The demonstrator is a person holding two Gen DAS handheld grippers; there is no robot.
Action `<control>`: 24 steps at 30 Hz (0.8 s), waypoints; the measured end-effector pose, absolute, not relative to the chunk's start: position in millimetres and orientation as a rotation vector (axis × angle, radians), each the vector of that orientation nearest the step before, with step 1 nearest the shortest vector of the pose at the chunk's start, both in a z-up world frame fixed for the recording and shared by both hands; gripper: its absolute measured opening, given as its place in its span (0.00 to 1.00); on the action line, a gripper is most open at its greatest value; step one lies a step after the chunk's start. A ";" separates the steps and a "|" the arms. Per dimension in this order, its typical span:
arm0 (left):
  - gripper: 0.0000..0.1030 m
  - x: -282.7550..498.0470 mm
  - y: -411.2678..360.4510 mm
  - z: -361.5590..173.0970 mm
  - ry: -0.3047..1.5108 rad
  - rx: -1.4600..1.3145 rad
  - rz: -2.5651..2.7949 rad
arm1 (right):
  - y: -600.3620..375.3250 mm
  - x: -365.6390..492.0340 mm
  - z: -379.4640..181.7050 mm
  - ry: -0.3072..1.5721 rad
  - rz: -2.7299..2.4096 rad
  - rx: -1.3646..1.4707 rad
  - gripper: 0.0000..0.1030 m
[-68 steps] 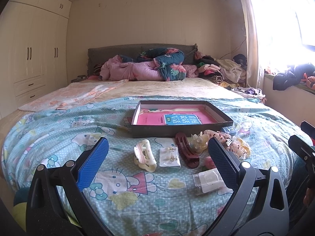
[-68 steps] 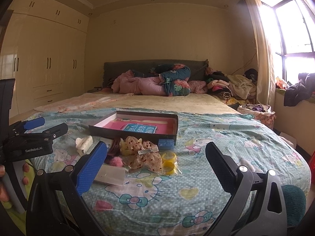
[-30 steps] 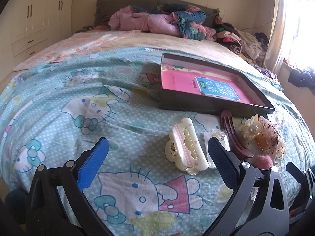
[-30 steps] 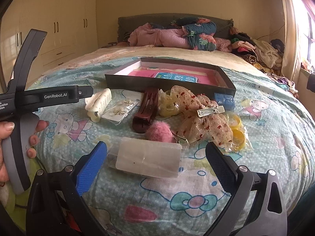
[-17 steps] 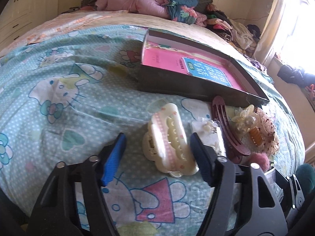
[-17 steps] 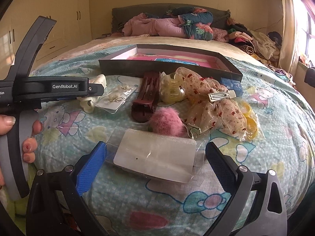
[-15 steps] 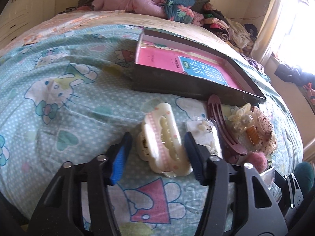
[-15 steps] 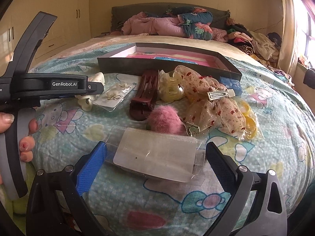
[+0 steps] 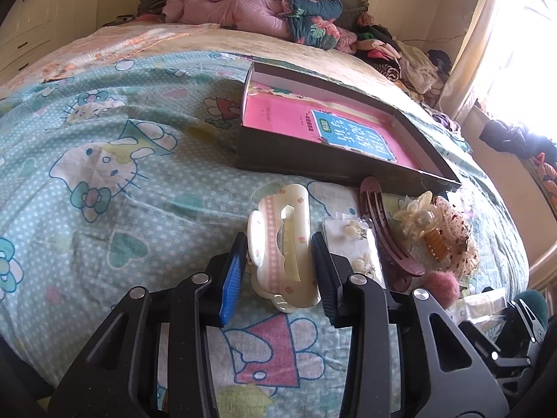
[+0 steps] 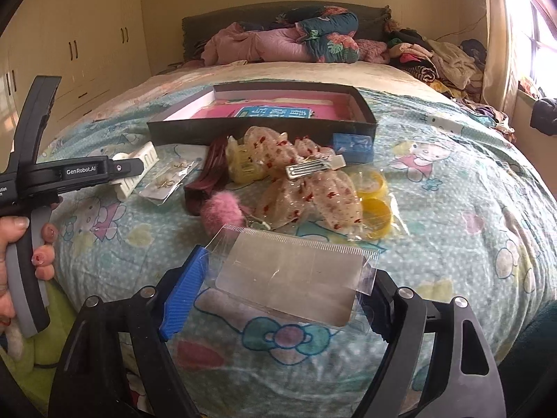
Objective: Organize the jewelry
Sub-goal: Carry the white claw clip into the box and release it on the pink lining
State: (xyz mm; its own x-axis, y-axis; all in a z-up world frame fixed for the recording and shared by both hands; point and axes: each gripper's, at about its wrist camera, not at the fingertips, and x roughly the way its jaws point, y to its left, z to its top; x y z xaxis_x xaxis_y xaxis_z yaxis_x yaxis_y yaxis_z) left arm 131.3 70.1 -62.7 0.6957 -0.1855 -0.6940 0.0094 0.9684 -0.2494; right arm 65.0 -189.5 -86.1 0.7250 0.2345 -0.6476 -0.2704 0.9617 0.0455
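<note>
My left gripper (image 9: 278, 254) is shut on a cream claw hair clip (image 9: 282, 240) lying on the bedspread; it also shows in the right wrist view (image 10: 139, 167). My right gripper (image 10: 282, 278) has closed its fingers against the two ends of a clear plastic packet (image 10: 292, 278) with a white card inside. A dark shallow box (image 9: 344, 167) with a pink book (image 9: 313, 122) in it lies beyond. Between them lie an earring packet (image 9: 351, 244), a maroon hair clip (image 9: 383, 233), a pink pom-pom (image 9: 442, 285) and a sheer bow clip (image 10: 306, 181).
Yellow rings in a bag (image 10: 374, 202) and a small blue box (image 10: 351, 146) lie right of the bow. Bedding and clothes (image 10: 299, 41) are piled at the headboard. The bed edge drops off close below both grippers. Wardrobes (image 10: 69, 41) line the left wall.
My left gripper moved down to the cream claw clip and closed on it. My right gripper moved forward and closed its fingers in on the clear packet.
</note>
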 end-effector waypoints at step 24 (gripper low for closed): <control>0.29 167.3 47.1 -19.8 0.698 -0.206 -0.123 | -207.5 142.0 -22.9 0.611 0.298 -0.025 0.76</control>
State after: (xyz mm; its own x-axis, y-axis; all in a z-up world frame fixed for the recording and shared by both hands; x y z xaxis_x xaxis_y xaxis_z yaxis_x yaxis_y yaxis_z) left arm 167.3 47.1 -19.8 0.7599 -0.1808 -0.6243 0.0431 0.9724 -0.2292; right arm 142.0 -207.5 -22.9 0.7777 0.2677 -0.5688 -0.2826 0.9571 0.0640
